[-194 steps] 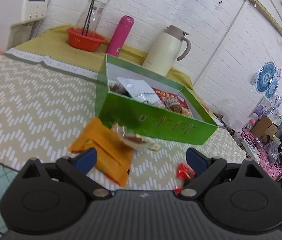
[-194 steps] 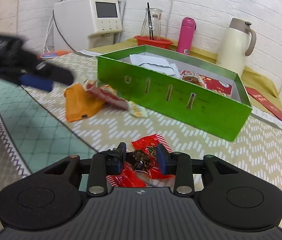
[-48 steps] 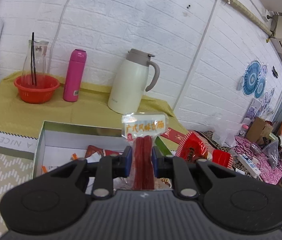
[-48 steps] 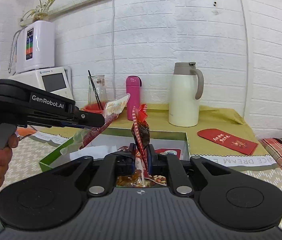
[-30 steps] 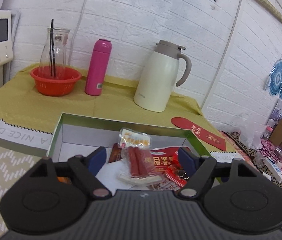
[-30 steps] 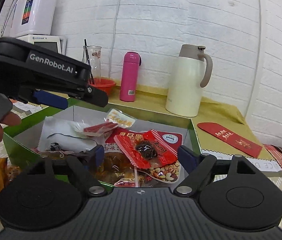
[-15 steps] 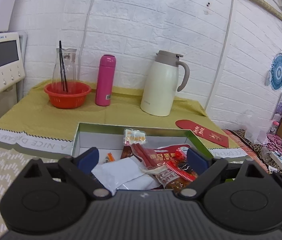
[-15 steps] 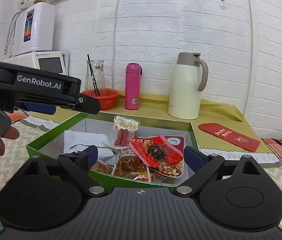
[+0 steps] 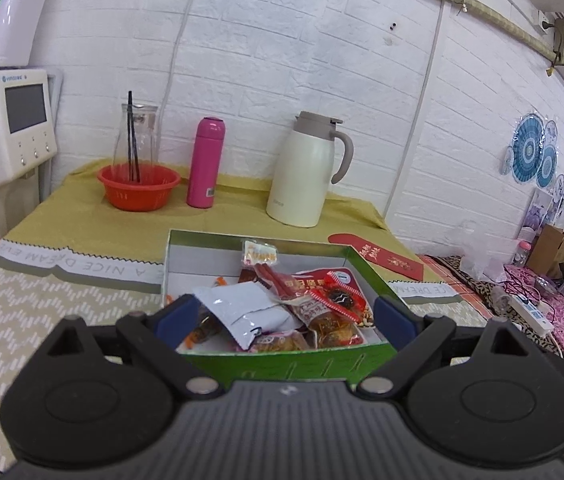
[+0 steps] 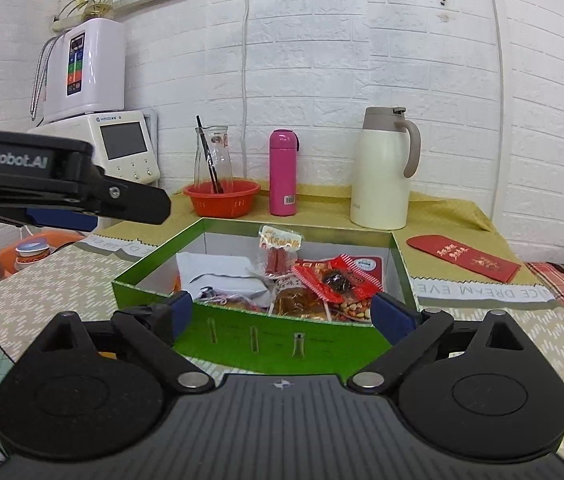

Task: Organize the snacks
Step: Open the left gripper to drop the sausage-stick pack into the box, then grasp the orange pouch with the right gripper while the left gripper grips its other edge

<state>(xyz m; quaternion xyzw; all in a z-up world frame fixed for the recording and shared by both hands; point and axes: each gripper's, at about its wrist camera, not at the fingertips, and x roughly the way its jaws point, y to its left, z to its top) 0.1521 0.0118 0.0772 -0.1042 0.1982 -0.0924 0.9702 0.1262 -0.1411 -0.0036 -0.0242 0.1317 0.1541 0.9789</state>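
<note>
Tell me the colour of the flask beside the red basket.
Pink. The flask shows best in the right wrist view, next to the basket.

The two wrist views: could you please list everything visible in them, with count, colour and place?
box: one, green, table centre
snack packets: several, mostly red and white, inside box
sausage pack: one, red, propped at the box's back
thermos jug: one, cream, behind box
bottle: one, pink, left of jug
basket: one, orange-red, holding glass carafe
envelope: one, red, right of box
left gripper: black, open, empty
right gripper: black, open, empty
</note>
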